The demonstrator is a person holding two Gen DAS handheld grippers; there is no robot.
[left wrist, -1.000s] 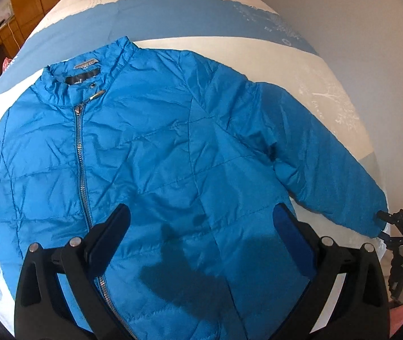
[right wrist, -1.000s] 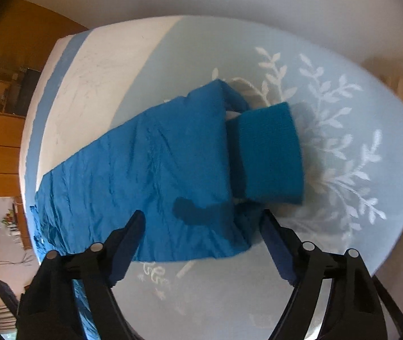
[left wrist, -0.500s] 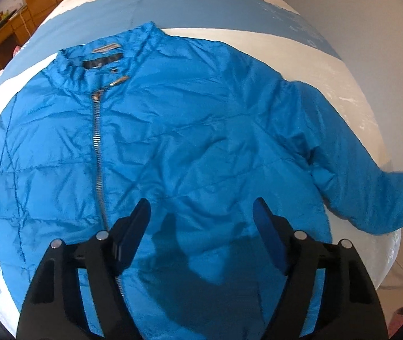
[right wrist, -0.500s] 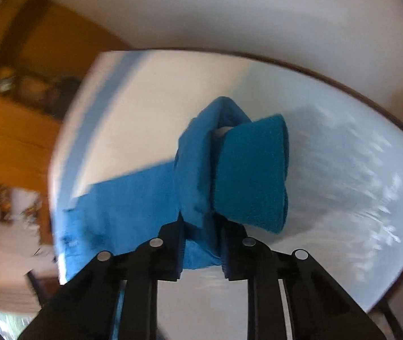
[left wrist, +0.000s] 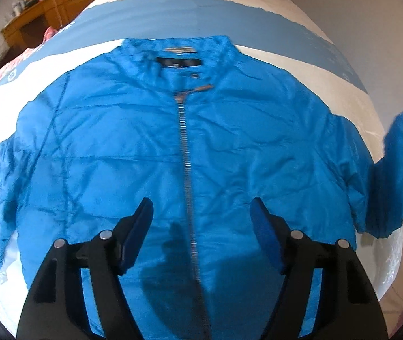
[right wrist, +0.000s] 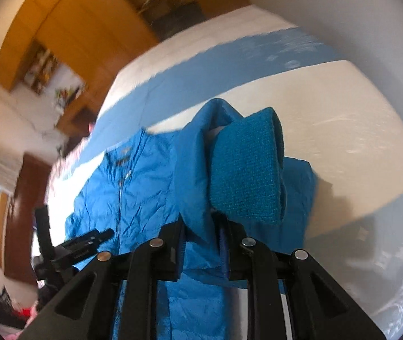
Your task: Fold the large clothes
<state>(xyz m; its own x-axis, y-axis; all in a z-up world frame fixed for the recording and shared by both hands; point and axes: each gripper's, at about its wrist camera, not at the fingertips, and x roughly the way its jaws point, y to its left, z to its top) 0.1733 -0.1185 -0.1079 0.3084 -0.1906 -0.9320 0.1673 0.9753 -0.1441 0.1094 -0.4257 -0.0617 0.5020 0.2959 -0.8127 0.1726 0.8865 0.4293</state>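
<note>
Your right gripper [right wrist: 201, 243] clamps the jacket [left wrist: 173, 147] sleeve [right wrist: 195, 170]; your left gripper [left wrist: 201, 226] fingers stand apart above the bed [left wrist: 258, 17].

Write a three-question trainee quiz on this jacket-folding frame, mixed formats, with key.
1. True or false: the right gripper has its jaws shut on the sleeve end beside the teal knit cuff of the bright blue quilted jacket.
2. The left gripper is: A) open above the jacket front, B) shut on the collar, C) shut on the hem.
3. Fill in: the metal zipper is ____ (open/closed).

Key: 1 true; 2 A; 3 closed.
</note>
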